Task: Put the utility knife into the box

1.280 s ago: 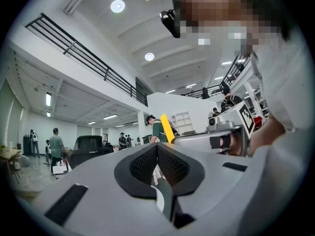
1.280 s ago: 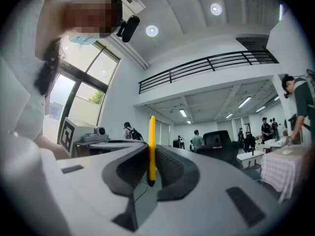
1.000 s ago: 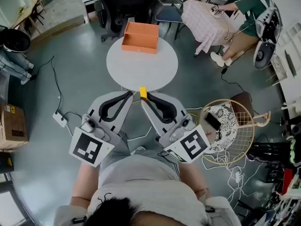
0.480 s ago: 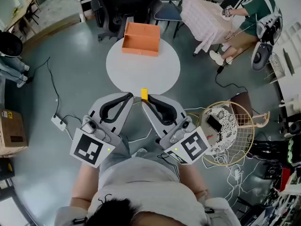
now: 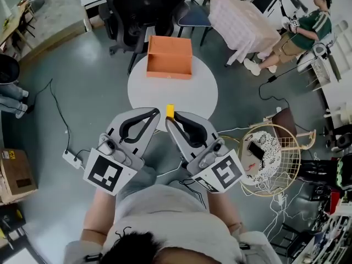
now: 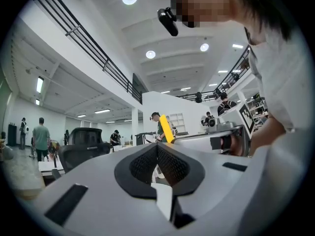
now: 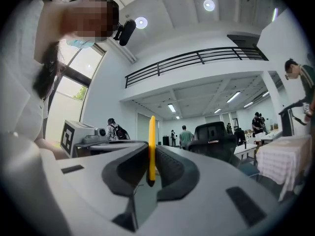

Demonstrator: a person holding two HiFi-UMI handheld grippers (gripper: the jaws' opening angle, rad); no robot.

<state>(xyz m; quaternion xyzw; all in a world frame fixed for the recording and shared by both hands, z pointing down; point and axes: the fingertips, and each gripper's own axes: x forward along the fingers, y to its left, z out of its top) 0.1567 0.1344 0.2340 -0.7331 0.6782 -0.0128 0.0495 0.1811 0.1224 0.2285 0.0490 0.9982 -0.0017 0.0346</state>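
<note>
A grey office floor holds a round white counter (image 5: 176, 92) with the open orange box (image 5: 169, 56) at its far edge. The left gripper (image 5: 155, 114) has its fingers closed together on nothing. The right gripper (image 5: 168, 121) has its fingers clamped on the yellow utility knife (image 7: 152, 146), held near the counter's front edge (well short of the box). The pickup looks done; the carry and the drop are left.

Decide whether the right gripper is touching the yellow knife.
Touching. The right gripper view shows the knife standing upright, clamped between the two jaws of the right gripper, with no gap on either side.
</note>
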